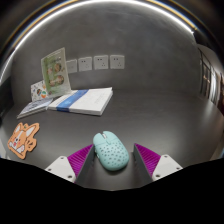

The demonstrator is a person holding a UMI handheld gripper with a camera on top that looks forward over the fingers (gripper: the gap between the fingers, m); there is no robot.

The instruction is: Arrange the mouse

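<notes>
Mouse (pixel 109 152) sits on the dark table (pixel 150 110), pale mint green with a speckled or perforated shell, lying between the two fingers of the gripper (pixel 110 160). Its near end reaches down to about the level of the fingertips; its far end points out toward the middle of the table.

Gripper state: spread fairly wide. Magenta pads (pixel 80 158) stand to either side of the mouse, and a strip of table shows on each side between pad and shell. No contact visible, so the mouse rests on its own weight, not held.

Other items, all beyond the mouse and off to the left side: a white book (pixel 82 100) with a blue band lying flat, a green-and-white card or leaflet (pixel 52 68) standing upright behind it, and an orange cut-out figure (pixel 23 139) flat on the table nearer the fingers. A row of wall sockets (pixel 95 63) shows on the wall behind.

Progress, as a judgement: cannot tell whether this is the approach for a pick-up or the release after placing; both would look like this. If pick-up, the grasp, the carry and the set-down all remain. If release, only backing the gripper away is left. Intended final spot for the mouse is not indicated by anything visible.
</notes>
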